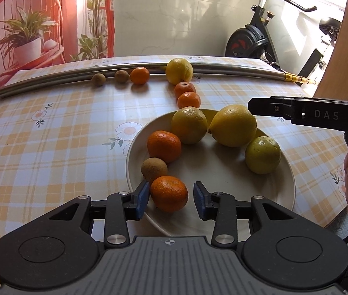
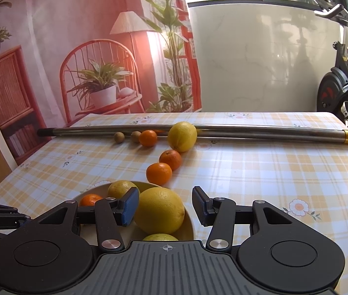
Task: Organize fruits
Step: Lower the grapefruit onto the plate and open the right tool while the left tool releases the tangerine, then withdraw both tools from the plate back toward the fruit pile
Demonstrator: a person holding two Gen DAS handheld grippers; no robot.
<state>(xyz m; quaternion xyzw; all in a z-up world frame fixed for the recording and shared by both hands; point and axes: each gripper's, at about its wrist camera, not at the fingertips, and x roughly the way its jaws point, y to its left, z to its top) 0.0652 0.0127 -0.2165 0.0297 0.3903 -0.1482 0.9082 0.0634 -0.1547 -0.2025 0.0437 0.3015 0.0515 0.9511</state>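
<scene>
A cream plate [image 1: 267, 194] holds several fruits: two tangerines, a small brown fruit [image 1: 154, 168], a yellow-green orange [image 1: 189, 127], a large lemon [image 1: 234, 125] and a green lemon [image 1: 263, 154]. My left gripper [image 1: 171, 200] is open, its jaws on either side of the nearest tangerine [image 1: 169, 193] without closing on it. My right gripper [image 2: 165, 207] is open above the large lemon [image 2: 159, 210] at the plate's [image 2: 188, 223] far rim. On the table lie two tangerines [image 2: 159, 173], a lemon [image 2: 182, 136], another tangerine [image 2: 148, 137] and two brown fruits [image 2: 119, 137].
A long metal pole [image 1: 51, 81] lies across the far side of the plaid tablecloth [image 1: 51, 147]. An exercise bike [image 1: 255, 39] stands behind the table on the right. A printed backdrop hangs behind on the left.
</scene>
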